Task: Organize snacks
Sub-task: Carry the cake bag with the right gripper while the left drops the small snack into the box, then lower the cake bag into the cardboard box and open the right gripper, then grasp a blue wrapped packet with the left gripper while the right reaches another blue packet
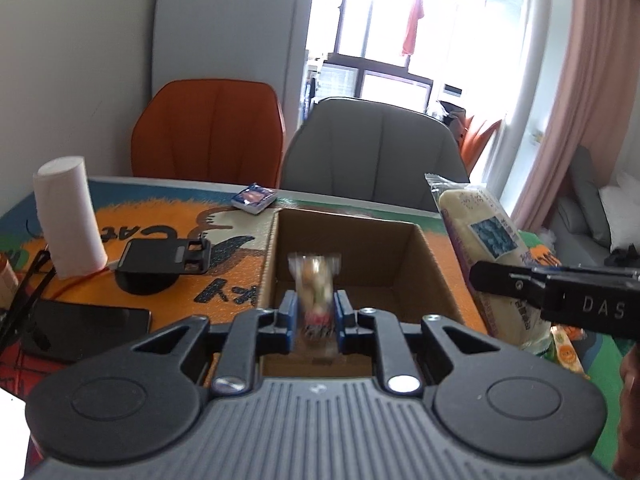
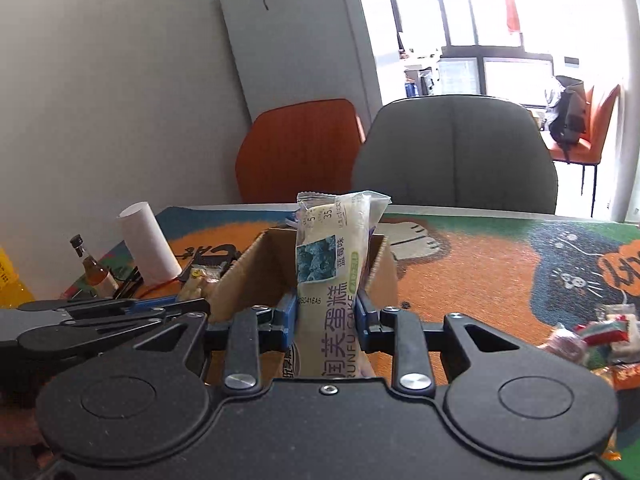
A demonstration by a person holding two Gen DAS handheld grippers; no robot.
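Snacks: a blurred small snack packet (image 1: 316,300) sits between the pads of the left gripper (image 1: 316,316), above the open cardboard box (image 1: 432,264); whether it is pinched or falling, I cannot tell.
Cake packet: the blueberry cake packet (image 2: 328,276) is clamped upright in the right gripper (image 2: 327,316), just over the box's near rim.
Doing it well: probably let the small packet go first, then lower the cake lengthwise.
Edges: the box's walls are thin; keep the fingers inside them.
Room: the grippers crowd each other at the box; the bench (image 2: 480,272) right of the box is open, with loose snacks (image 2: 600,336) further right.

orange chair (image 1: 208,132), grey chair (image 1: 372,148), bright window (image 1: 400,20)
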